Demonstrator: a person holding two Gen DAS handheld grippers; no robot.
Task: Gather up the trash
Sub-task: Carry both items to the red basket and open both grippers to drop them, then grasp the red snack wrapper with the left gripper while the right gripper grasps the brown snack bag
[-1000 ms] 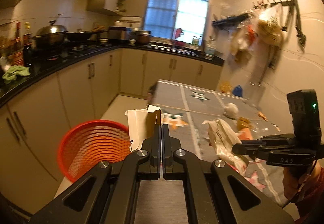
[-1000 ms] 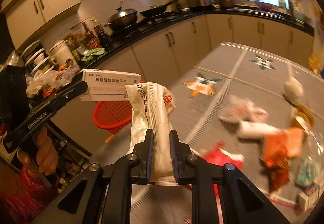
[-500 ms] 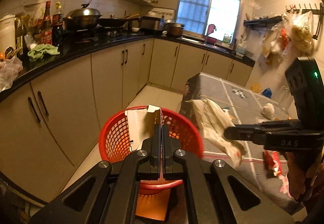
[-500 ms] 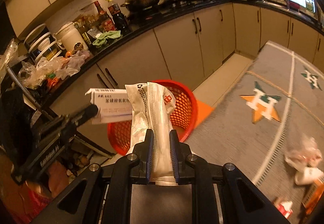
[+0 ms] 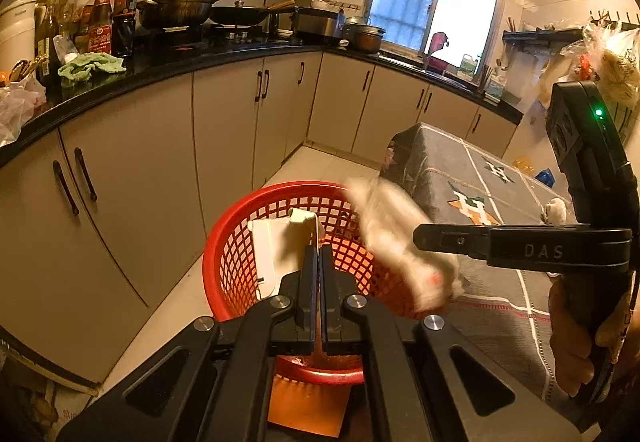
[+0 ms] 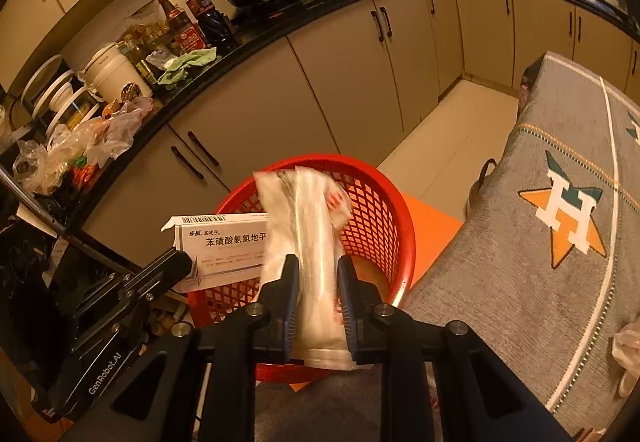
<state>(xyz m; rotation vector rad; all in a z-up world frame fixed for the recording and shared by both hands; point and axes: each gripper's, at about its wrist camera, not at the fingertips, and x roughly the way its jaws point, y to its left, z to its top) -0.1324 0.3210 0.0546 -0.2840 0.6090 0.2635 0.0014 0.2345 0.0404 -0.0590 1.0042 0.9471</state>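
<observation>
A red mesh basket [image 5: 236,254] [image 6: 384,210] stands on the floor beside the table. My left gripper [image 5: 319,248] is shut on a white medicine box [image 5: 272,242] [image 6: 224,246] and holds it over the basket's mouth. My right gripper [image 6: 318,262] hangs above the basket too. Its jaws are opening, with a white plastic wrapper [image 6: 316,226] [image 5: 396,234] between them. The wrapper is blurred and seems to be slipping free. In the left wrist view the right gripper's fingers [image 5: 460,242] reach in from the right, in front of the wrapper.
A table under a grey cloth [image 6: 520,262] [image 5: 460,170] stands right of the basket, with bits of trash at its far end [image 5: 556,210]. Beige cabinets [image 5: 140,182] under a black counter crowded with bottles and pans run along the left. An orange sheet [image 6: 428,226] lies under the basket.
Both grippers have swung from over the table to above the red basket and dropped lower. The right jaws stand wider and the wrapper is now blurred between them.
</observation>
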